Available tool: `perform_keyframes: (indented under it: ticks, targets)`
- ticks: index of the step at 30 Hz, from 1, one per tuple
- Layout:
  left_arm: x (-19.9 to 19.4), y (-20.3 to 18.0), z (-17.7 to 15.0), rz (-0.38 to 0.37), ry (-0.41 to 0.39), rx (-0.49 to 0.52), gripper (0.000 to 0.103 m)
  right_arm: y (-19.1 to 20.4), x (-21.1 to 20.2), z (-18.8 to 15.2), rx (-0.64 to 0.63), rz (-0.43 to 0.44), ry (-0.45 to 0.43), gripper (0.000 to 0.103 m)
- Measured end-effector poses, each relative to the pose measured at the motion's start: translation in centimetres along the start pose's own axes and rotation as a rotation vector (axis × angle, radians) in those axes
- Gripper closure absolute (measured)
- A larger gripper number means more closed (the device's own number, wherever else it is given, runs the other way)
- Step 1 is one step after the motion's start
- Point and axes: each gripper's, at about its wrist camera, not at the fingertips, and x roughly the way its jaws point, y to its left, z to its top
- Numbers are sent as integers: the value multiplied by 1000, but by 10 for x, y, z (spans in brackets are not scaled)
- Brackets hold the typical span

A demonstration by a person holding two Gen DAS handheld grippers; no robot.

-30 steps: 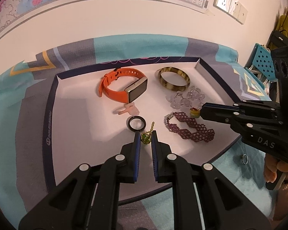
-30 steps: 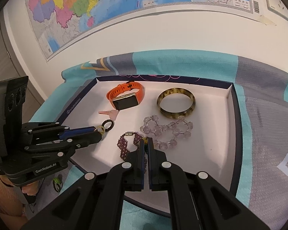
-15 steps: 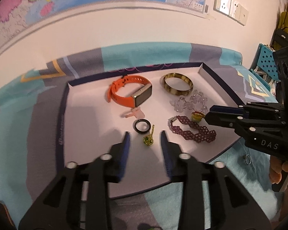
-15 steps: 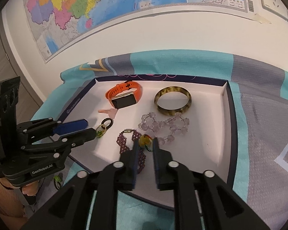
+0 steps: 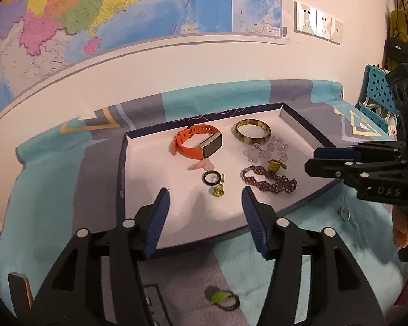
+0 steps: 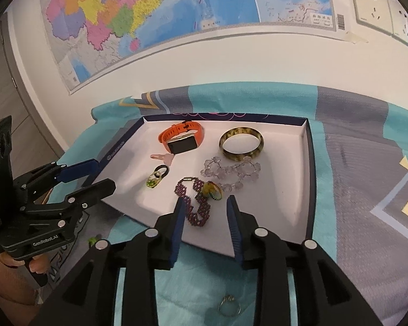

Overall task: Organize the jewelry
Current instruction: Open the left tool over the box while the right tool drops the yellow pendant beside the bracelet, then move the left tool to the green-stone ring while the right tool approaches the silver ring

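Observation:
A white tray [image 5: 149,179] with a dark rim holds an orange watch [image 5: 195,144], a brown bangle [image 5: 253,135], clear beads [image 5: 266,150], a purple beaded bracelet [image 5: 269,183], a yellow ring [image 5: 275,165], a black ring [image 5: 211,178], a green charm [image 5: 218,190] and a pink clip [image 5: 202,165]. My left gripper [image 5: 204,198] is open and empty, at the tray's near edge. My right gripper [image 6: 205,206] is open and empty above the purple bracelet [image 6: 195,203], near the yellow ring [image 6: 212,190].
The tray [image 6: 291,184] sits on a teal and grey cloth [image 6: 367,163]. A silver ring [image 6: 229,308] and a green hair tie [image 5: 221,298] lie on the cloth in front of the tray. A wall with a map stands behind.
Both grippers have opened and pulled back from the tray. The green charm, let go by the left, and the yellow ring, let go by the right, now lie in the tray.

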Motion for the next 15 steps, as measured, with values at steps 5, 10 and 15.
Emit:
perform_keyframes:
  ticks: [5, 10, 15]
  targets:
    - [-17, 4, -14, -14, -20, -6, 42, 4, -19, -13, -19, 3, -7, 67]
    - [-35, 14, -31, -55, -35, -14, 42, -1, -36, -34, -16, -18, -1, 56]
    - [-46, 22, -55, -107, -19, -3, 42, -7, -37, -57, -9, -60, 43, 54]
